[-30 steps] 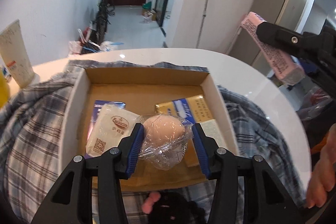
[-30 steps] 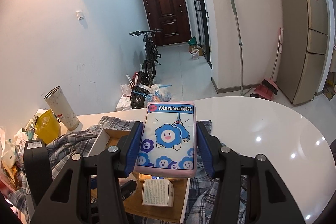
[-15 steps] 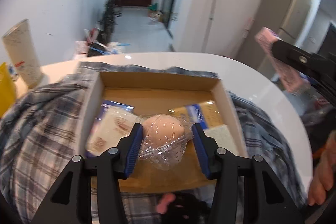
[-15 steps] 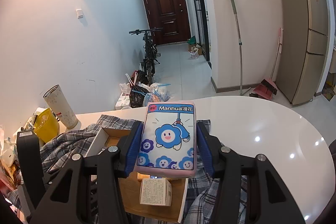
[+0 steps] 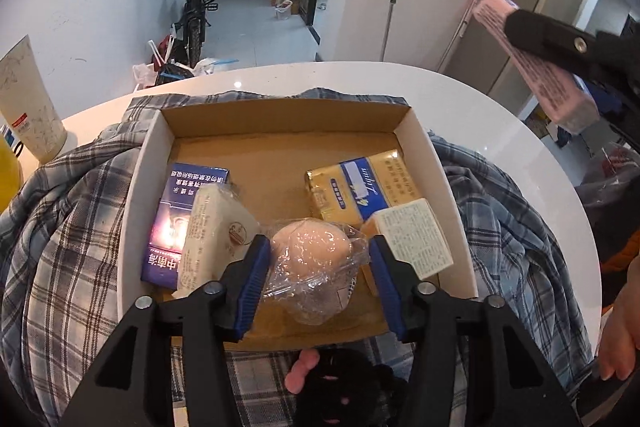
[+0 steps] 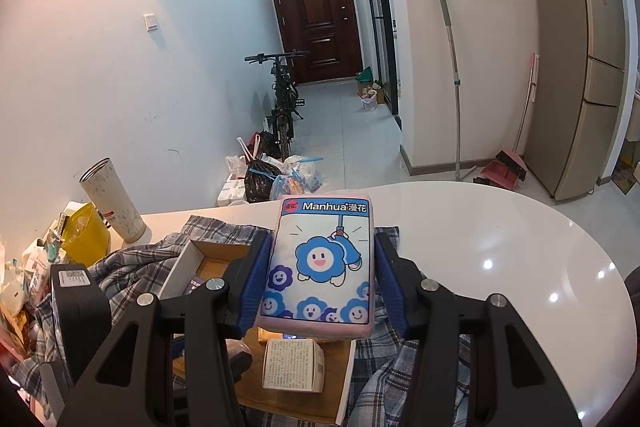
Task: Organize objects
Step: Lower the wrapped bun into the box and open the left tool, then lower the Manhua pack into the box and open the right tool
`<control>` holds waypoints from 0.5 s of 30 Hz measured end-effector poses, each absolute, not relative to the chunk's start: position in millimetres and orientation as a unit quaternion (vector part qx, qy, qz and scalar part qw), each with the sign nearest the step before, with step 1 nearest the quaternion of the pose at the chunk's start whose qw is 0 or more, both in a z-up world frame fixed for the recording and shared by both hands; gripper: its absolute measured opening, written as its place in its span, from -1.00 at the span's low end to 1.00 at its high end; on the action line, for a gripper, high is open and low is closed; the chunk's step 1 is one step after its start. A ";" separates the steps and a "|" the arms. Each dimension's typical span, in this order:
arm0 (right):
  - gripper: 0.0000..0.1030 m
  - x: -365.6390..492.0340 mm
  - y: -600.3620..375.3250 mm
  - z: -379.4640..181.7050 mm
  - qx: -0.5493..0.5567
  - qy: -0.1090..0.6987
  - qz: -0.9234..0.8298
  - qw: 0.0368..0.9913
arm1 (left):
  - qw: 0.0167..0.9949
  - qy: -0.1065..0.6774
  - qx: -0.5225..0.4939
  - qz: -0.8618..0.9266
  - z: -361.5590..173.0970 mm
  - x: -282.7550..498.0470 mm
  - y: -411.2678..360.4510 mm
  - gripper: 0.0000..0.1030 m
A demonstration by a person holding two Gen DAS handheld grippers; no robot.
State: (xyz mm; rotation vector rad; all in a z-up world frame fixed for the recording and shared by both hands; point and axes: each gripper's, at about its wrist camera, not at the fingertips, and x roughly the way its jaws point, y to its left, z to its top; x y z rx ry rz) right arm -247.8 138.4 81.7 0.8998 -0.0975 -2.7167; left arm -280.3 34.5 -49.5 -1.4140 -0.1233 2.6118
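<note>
My left gripper is shut on a plastic-wrapped bun and holds it low over the near part of an open cardboard box. In the box lie a blue carton, a white wrapped cake, a gold pack and a small white box. My right gripper is shut on a pink tissue pack with blue flower faces, held high above the box. In the left wrist view the pack shows at the upper right.
The box rests on a plaid shirt spread over a round white table. A tall patterned cup and a yellow container stand at the left. A black plush toy lies just in front of the box.
The left gripper has moved forward and lower with the bun, so the box looks nearer. The right gripper holds the tissue pack almost still.
</note>
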 end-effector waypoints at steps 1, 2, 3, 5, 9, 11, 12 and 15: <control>-0.03 -248.0 138.4 81.9 0.311 -0.033 -0.940 0.138 | 0.083 -0.041 -0.472 0.877 -48.4 -279.8 33.1 0.17; -0.03 -248.1 138.4 81.9 0.311 -0.033 -0.940 0.139 | 0.079 -0.039 -0.469 0.879 -46.5 -278.6 32.9 0.23; -0.03 -248.1 138.2 81.9 0.311 -0.033 -0.940 0.139 | 0.076 -0.038 -0.463 0.882 -43.8 -277.5 32.1 0.41; -0.03 -248.2 138.5 81.7 0.310 -0.035 -0.940 0.139 | 0.072 -0.042 -0.445 0.892 -36.5 -274.9 29.7 0.62; -0.03 -248.7 140.2 81.5 0.308 -0.044 -0.940 0.139 | 0.059 -0.055 -0.407 0.910 -14.3 -266.8 20.0 0.63; -0.02 -249.1 141.5 81.1 0.307 -0.049 -0.940 0.139 | 0.059 -0.070 -0.375 0.922 -1.3 -260.4 12.2 0.70; -0.03 -249.5 141.4 80.6 0.307 -0.049 -0.940 0.138 | 0.055 -0.075 -0.362 0.928 3.3 -258.3 8.2 0.79; -0.02 -249.9 140.7 79.8 0.308 -0.048 -0.940 0.139 | 0.022 -0.084 -0.317 0.945 11.8 -253.5 -4.1 1.00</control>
